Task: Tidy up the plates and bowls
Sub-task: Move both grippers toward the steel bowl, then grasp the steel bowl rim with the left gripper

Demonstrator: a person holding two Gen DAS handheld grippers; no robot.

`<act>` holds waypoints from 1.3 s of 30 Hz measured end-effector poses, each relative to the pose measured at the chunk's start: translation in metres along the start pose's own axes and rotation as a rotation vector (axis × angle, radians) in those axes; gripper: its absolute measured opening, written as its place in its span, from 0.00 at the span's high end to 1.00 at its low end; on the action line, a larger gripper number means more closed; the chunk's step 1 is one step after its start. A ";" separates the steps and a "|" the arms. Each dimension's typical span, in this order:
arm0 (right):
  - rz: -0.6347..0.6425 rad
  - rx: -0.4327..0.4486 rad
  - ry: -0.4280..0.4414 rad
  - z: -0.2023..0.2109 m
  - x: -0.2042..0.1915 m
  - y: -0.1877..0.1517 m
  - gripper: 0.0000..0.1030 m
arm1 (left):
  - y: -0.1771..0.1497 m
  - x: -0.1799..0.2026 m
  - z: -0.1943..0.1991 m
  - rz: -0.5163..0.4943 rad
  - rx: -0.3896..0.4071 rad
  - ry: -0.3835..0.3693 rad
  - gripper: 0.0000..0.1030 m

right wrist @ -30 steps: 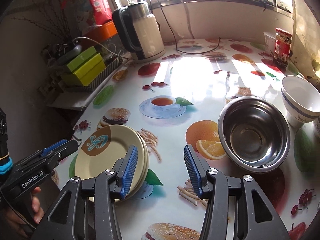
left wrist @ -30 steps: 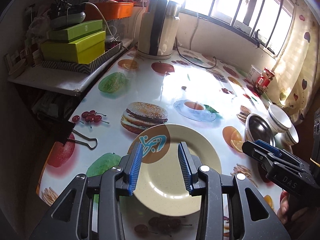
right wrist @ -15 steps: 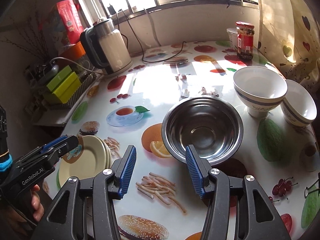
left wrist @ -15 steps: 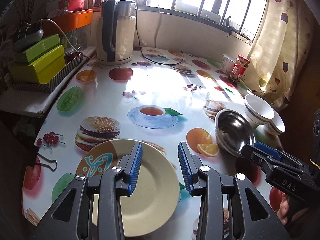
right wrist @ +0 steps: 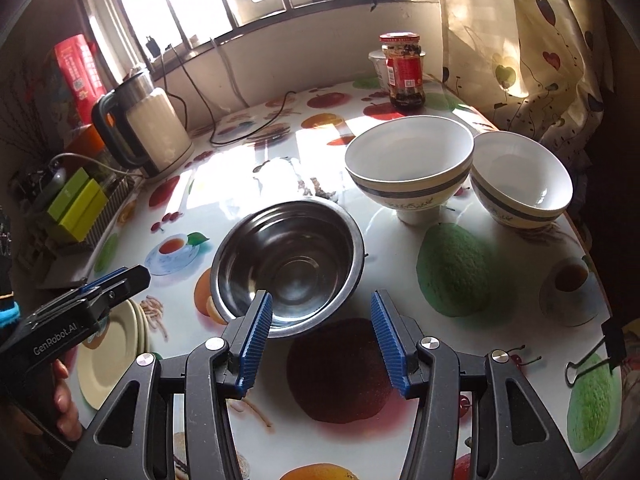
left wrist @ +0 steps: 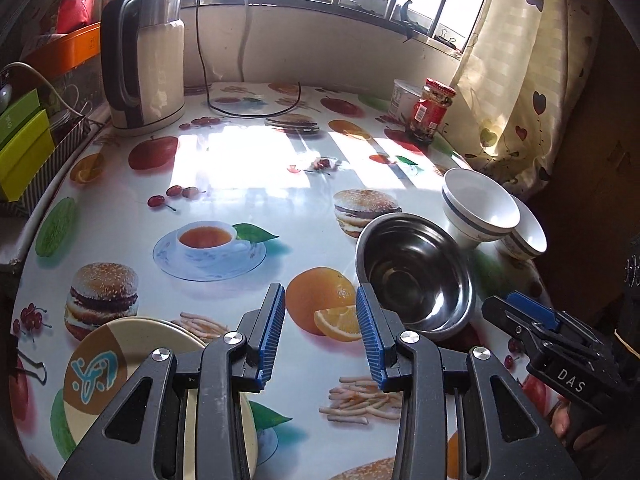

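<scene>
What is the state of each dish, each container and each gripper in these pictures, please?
Shiny steel bowl: upright, empty.
Larger white bowl with blue band: upright, empty.
Smaller white banded bowl: upright, empty, touching the larger one.
Cream plates: stacked.
Red-lidded glass jar: closed.
White electric kettle: lid shut.
Left gripper: open, holding nothing.
Right gripper: open, holding nothing.

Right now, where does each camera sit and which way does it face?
Left wrist: on the left gripper, angled down at the steel bowl and plates; right gripper at right.
Right wrist: on the right gripper, facing the steel bowl and two white bowls; left gripper at left.
Shared: steel bowl, kettle.
</scene>
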State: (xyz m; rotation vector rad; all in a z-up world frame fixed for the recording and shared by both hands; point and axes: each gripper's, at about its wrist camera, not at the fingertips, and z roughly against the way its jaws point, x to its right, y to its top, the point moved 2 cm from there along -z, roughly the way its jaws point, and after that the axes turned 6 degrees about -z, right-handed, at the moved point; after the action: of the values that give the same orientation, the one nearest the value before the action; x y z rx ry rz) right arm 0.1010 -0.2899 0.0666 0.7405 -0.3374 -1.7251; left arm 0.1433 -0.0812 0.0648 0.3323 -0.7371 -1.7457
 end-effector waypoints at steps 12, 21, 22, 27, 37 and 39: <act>-0.029 -0.023 0.000 -0.019 0.024 0.011 0.50 | 0.015 0.025 -0.032 -0.046 -0.042 -0.009 0.63; -0.034 -0.035 -0.003 -0.031 0.031 0.017 0.50 | 0.022 0.030 -0.048 -0.062 -0.057 -0.011 0.63; -0.037 -0.039 0.000 -0.033 0.032 0.018 0.50 | 0.022 0.031 -0.051 -0.065 -0.061 -0.014 0.63; -0.041 -0.052 0.015 -0.041 0.032 0.020 0.50 | 0.023 0.035 -0.061 -0.071 -0.076 -0.038 0.63; -0.046 -0.071 0.050 -0.048 0.031 0.022 0.68 | 0.022 0.037 -0.071 -0.054 -0.102 -0.060 0.63; -0.049 -0.076 0.056 -0.049 0.031 0.021 0.74 | 0.022 0.038 -0.071 -0.058 -0.101 -0.059 0.63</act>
State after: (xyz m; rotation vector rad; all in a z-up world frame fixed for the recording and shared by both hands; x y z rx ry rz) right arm 0.1441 -0.3174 0.0326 0.7455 -0.2159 -1.7495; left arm 0.1888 -0.1418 0.0303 0.2363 -0.6848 -1.8472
